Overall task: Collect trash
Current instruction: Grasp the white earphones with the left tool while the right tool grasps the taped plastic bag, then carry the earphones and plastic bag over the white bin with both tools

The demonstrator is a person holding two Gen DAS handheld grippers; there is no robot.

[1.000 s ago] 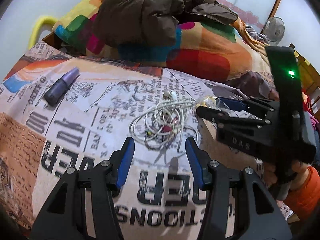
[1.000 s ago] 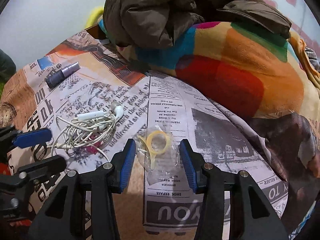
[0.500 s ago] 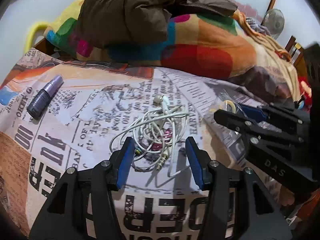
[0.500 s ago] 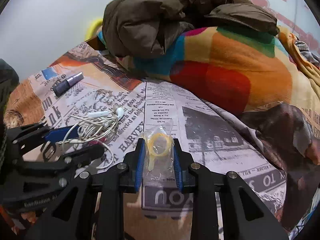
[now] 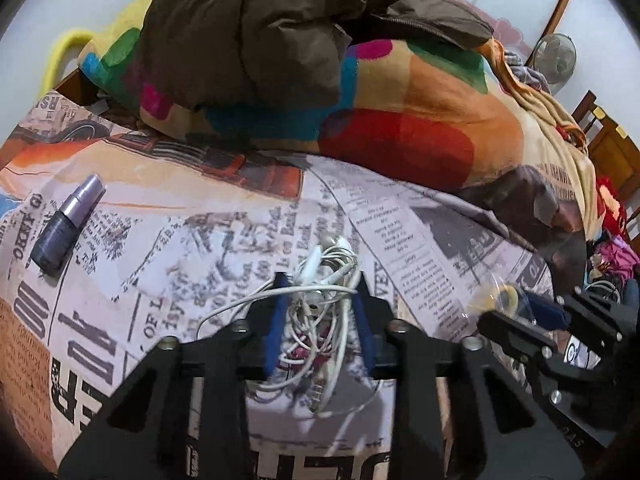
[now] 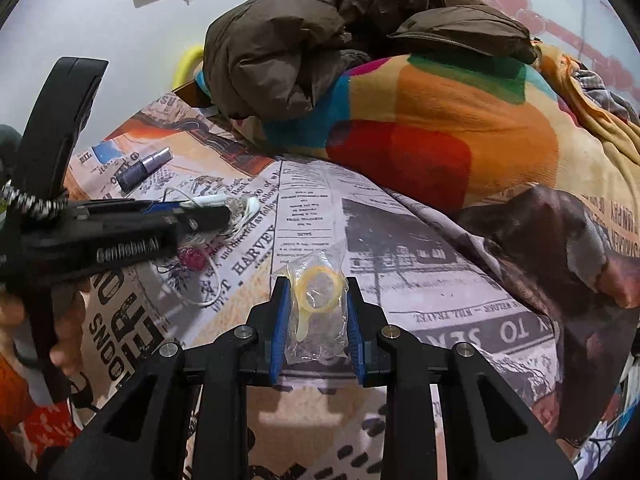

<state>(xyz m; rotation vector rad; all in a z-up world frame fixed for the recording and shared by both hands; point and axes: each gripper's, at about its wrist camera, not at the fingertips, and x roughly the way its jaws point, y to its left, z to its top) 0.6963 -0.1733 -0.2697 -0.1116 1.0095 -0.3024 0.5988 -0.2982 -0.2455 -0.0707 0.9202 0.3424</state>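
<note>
Closing my left gripper (image 5: 320, 320) around the earphones (image 5: 324, 280); right gripper (image 6: 316, 312) clamps the bag (image 6: 318, 312), beside them on the bedsheet (image 6: 400, 240).

Crinkly clear plastic bag (image 6: 318, 316); matt printed cloth bedsheet (image 6: 400, 248); glossy white rubbery earphone cord (image 5: 320, 300)

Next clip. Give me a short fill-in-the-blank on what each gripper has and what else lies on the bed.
1. The left gripper is closing around a tangle of white ____.
2. The right gripper grips a clear plastic bag holding a ____ ring.
3. The purple bottle lies on the ____-print sheet.
4. A brown ____ tops the colourful blanket.

Missing words: earphones; yellow; newspaper; jacket
</note>
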